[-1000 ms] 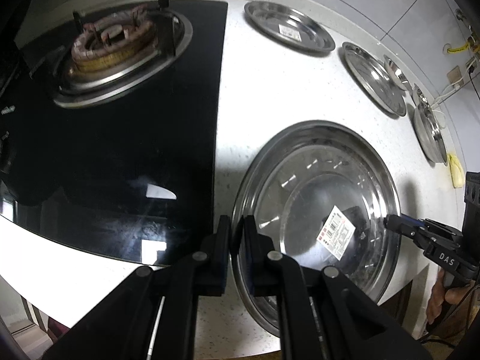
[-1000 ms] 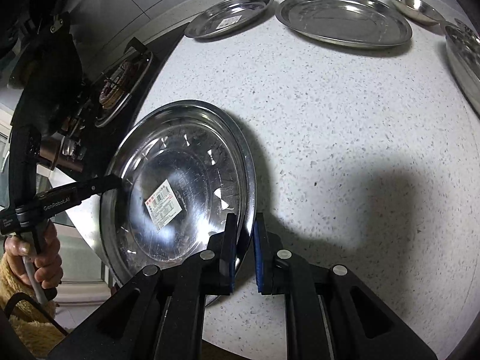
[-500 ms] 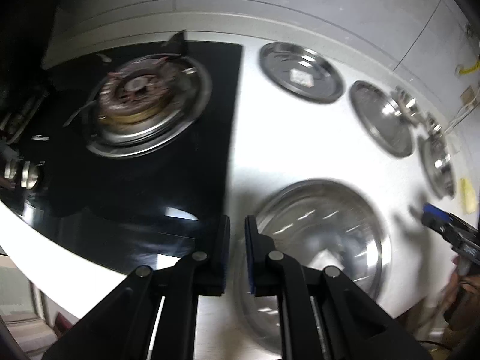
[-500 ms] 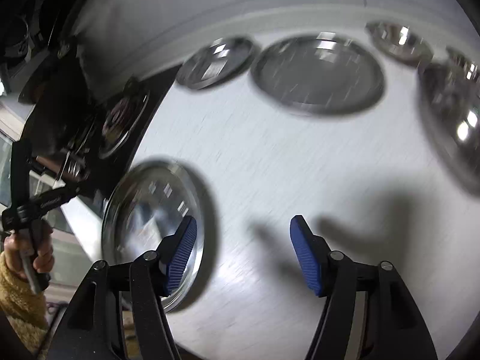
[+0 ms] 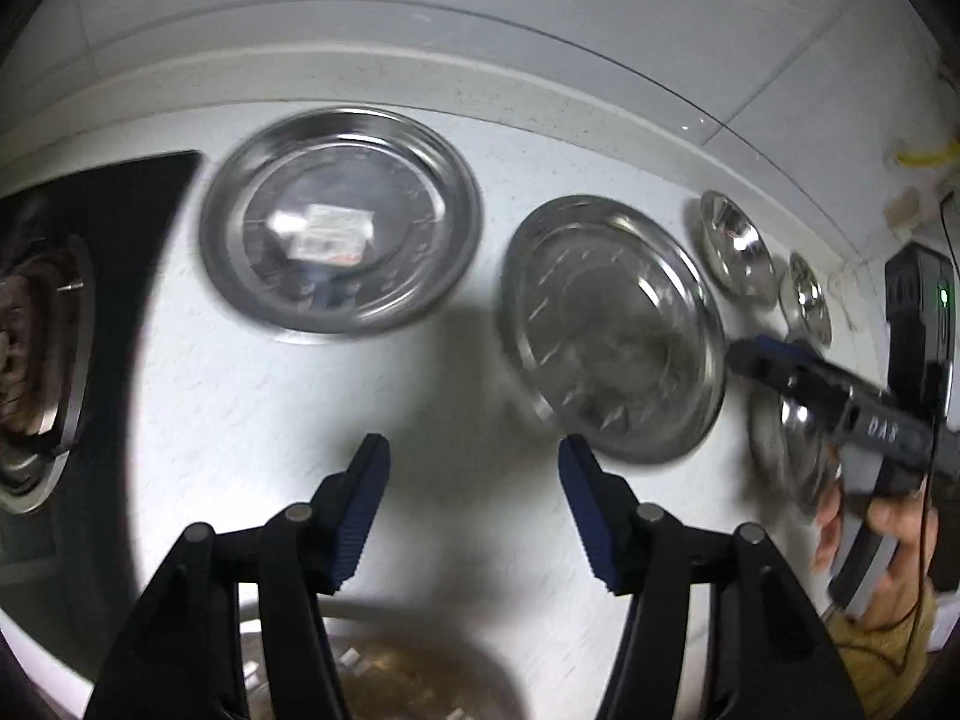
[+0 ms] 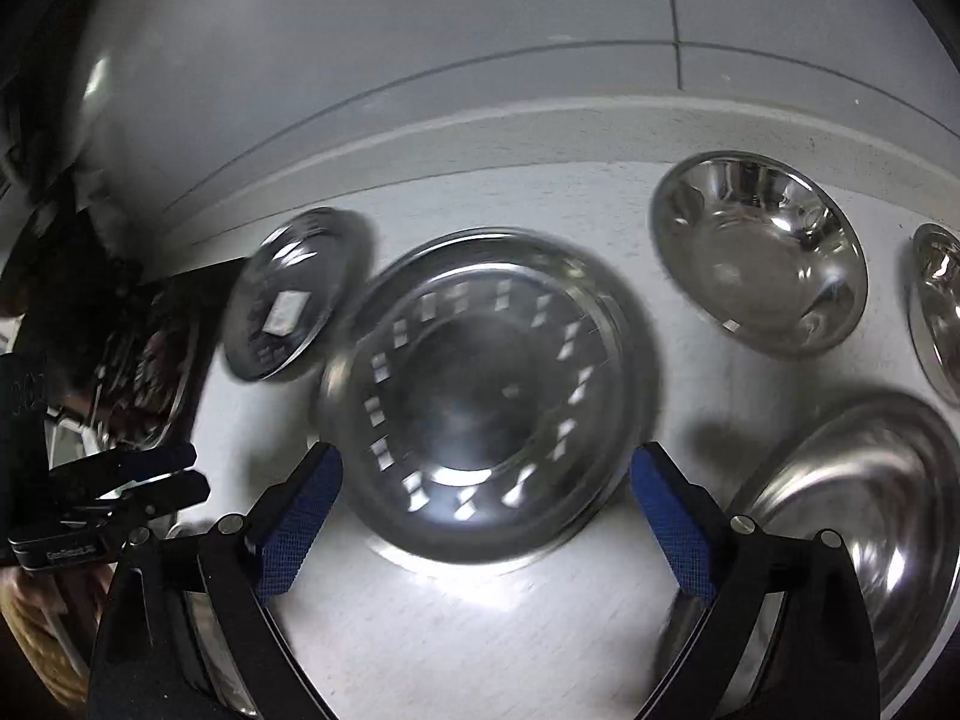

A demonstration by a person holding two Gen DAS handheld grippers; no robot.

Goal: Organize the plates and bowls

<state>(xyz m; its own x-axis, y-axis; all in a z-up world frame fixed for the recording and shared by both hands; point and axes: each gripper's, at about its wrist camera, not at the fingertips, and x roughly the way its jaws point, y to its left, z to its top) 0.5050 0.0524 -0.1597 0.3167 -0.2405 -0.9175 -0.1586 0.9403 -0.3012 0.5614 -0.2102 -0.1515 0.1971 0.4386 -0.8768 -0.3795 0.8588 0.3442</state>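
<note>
My left gripper [image 5: 474, 462] is open and empty above the white counter, facing a labelled steel plate [image 5: 342, 222] and a larger steel plate [image 5: 612, 330]. The big labelled plate lies below it at the frame's bottom edge [image 5: 408, 678]. My right gripper [image 6: 486, 474] is open and empty, with the larger steel plate [image 6: 486, 390] between and beyond its fingers. The labelled plate [image 6: 288, 294] lies to its left. A steel bowl [image 6: 762, 252] sits at the back right and a wide steel bowl [image 6: 858, 516] at the right.
A gas burner [image 5: 36, 354] on black glass lies at the left. Two small bowls [image 5: 735, 243] line the back wall. The right gripper shows in the left wrist view [image 5: 840, 396]. The left gripper shows in the right wrist view [image 6: 138, 480]. The counter [image 5: 252, 414] is speckled white.
Both grippers have let go of the big labelled plate, opened wide and moved toward the back row of plates and bowls. The big plate now lies near the front edge.
</note>
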